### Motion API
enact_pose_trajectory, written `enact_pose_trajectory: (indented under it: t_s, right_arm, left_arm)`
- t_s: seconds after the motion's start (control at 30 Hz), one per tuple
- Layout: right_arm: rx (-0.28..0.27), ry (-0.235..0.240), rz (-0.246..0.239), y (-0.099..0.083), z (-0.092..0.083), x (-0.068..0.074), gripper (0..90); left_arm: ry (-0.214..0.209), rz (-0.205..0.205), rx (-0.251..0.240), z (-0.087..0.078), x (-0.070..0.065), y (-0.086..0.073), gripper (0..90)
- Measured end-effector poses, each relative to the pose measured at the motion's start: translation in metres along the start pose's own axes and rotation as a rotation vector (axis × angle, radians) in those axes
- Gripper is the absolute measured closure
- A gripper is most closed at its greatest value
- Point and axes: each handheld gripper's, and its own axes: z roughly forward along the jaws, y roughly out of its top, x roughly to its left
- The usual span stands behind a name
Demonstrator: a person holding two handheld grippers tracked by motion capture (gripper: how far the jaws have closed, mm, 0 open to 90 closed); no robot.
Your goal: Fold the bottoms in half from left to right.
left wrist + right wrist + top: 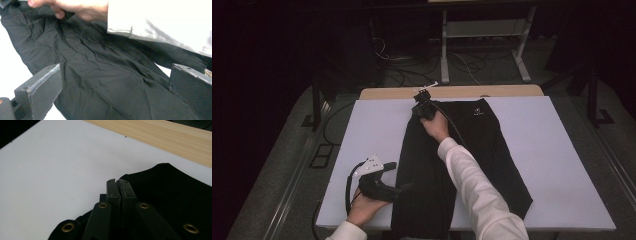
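White covering spreads over the tabletop (542,150), with a strip of bare wood along its far edge and a dark floor with cables and a pale frame beyond. A black garment (447,165) lies lengthwise down the middle, a small pale mark near its far right corner.

The right hand-held gripper (424,109) sits at the garment's far left corner, the person's white-sleeved arm stretched over the cloth to reach it. In the right gripper view its jaws are pressed together, and the black fabric's edge (165,185) lies just beside and under them; whether a fold is pinched between the pads cannot be told.

The left hand-held gripper (404,187) rests near the tabletop's near edge, its tips at the garment's left side. In the left gripper view its jaws stand wide apart, with creased dark cloth (105,82) spread beyond them, nothing caught between, and the other hand (75,8) farther off.
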Motion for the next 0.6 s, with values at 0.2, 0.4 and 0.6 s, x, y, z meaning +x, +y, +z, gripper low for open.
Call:
enact_pose_trajectory:
  t_s: [0.2, 0.4, 0.6]
  right_arm:
    - [-0.014, 0.012, 0.006, 0.003, -0.012, -0.001, 86.7]
    - [-0.037, 0.015, 0.01, 0.005, -0.023, -0.002, 86.8]
    - [-0.041, 0.025, 0.003, 0.003, -0.028, 0.0, 86.8]
  left_arm:
    - [0.015, -0.047, 0.008, -0.004, -0.003, -0.002, 0.0]
    - [0.039, -0.059, 0.012, -0.008, -0.006, -0.001, 0.0]
    - [0.04, -0.054, 0.084, -0.012, -0.008, -0.004, 0.0]
